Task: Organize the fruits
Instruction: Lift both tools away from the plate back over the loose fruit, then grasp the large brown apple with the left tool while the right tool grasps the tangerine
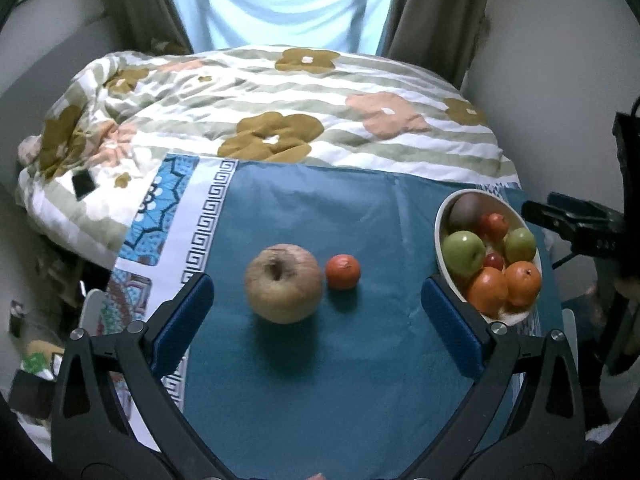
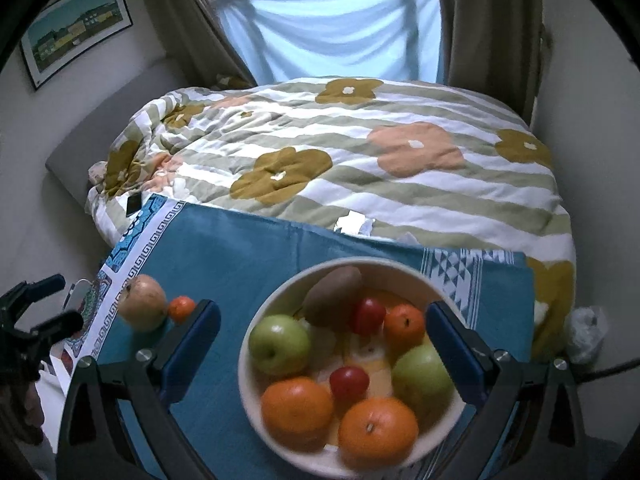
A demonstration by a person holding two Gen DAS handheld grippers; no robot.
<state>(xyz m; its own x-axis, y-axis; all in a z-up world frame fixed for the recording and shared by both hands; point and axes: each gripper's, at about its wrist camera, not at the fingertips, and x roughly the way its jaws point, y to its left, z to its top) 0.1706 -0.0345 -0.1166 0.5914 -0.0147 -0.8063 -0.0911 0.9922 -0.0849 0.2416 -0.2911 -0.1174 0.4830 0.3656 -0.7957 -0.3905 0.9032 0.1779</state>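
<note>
Fruits mostly fill the white bowl on the blue cloth, while a brownish apple and small orange wait outside it, so either wide-open, empty gripper, left or right, probably must next close on one.

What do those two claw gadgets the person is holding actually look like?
Both look alike: the left gripper and right gripper have black, angular frames with triangular cut-outs and silver round bolts. Each ends in two fingers faced with blue textured pads. A dark cable trails beside the right one.
</note>
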